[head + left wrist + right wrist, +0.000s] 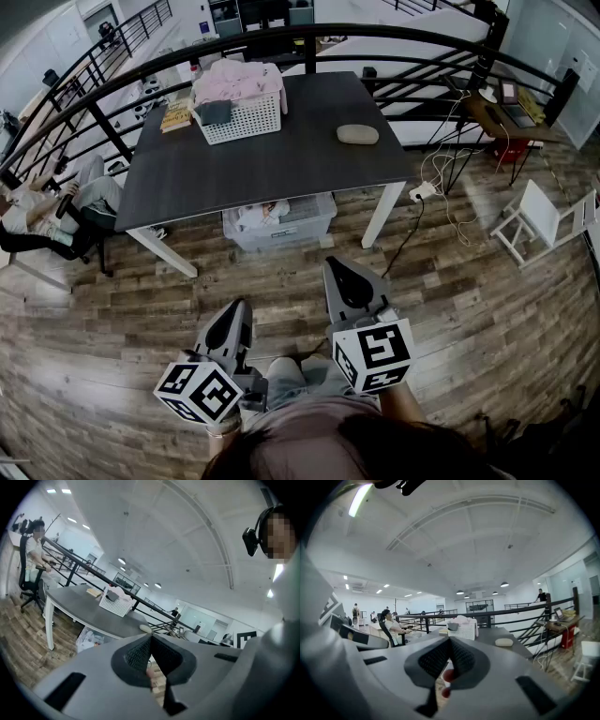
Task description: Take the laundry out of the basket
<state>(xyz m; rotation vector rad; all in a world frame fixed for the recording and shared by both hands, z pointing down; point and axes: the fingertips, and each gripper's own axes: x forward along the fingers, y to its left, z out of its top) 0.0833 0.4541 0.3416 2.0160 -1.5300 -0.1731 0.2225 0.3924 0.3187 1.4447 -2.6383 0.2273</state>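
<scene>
A white lattice basket (242,116) stands at the far left of the dark grey table (272,164), piled with pink laundry (239,80) and a grey piece at its front. Both grippers hang low over the wooden floor, well short of the table. My left gripper (236,309) and my right gripper (340,269) are shut, with nothing between their jaws. In the left gripper view the basket (114,605) lies far ahead beyond the closed gripper (150,638). In the right gripper view the basket (464,631) also stands far beyond the closed gripper (450,640).
A beige oval pad (357,134) lies on the table's right part, a book (175,117) left of the basket. Under the table sits a clear plastic bin (281,223). A seated person (37,211) is at left, a white stool (539,220) and cables (441,178) at right, a black railing (375,37) behind.
</scene>
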